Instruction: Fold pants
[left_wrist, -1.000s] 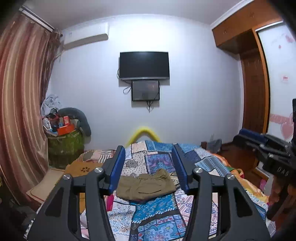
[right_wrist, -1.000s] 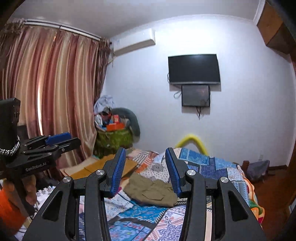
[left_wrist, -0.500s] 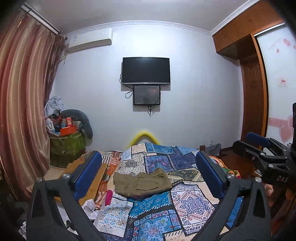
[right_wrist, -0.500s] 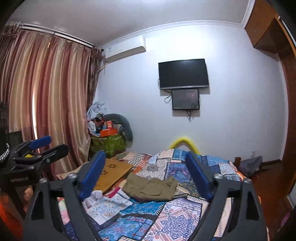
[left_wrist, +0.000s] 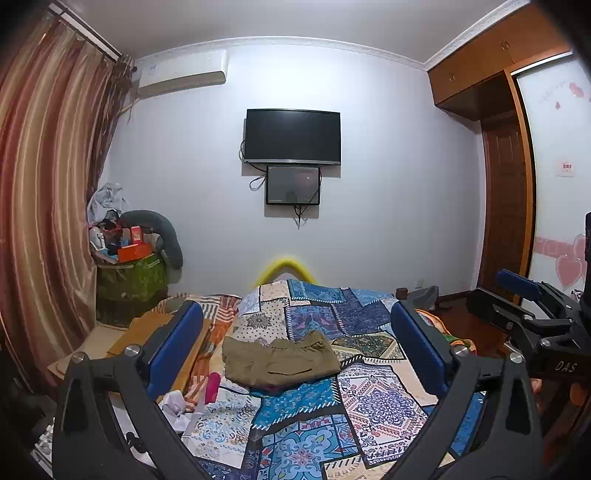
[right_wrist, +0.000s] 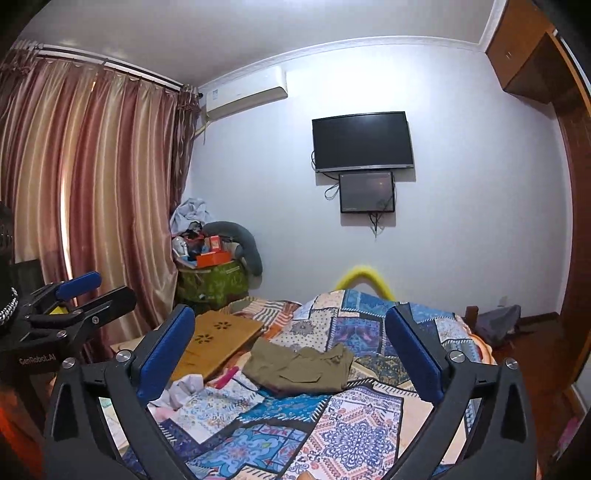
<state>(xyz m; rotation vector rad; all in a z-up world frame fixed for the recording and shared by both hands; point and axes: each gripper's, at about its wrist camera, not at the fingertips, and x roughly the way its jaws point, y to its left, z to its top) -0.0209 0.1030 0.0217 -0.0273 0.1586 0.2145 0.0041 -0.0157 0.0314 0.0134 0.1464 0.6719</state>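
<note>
While the pants (left_wrist: 280, 360) are lying in a compact olive bundle on the bed (left_wrist: 369, 402), both grippers are hanging wide and empty

The left gripper (left_wrist: 295, 347) and right gripper (right_wrist: 291, 350) are hovering well short; any grasp should be pinching edges squarely, not bunching cloth

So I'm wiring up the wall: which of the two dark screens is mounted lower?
The smaller screen is lower; it hangs directly beneath the wide television, with cables dangling from it.
</note>
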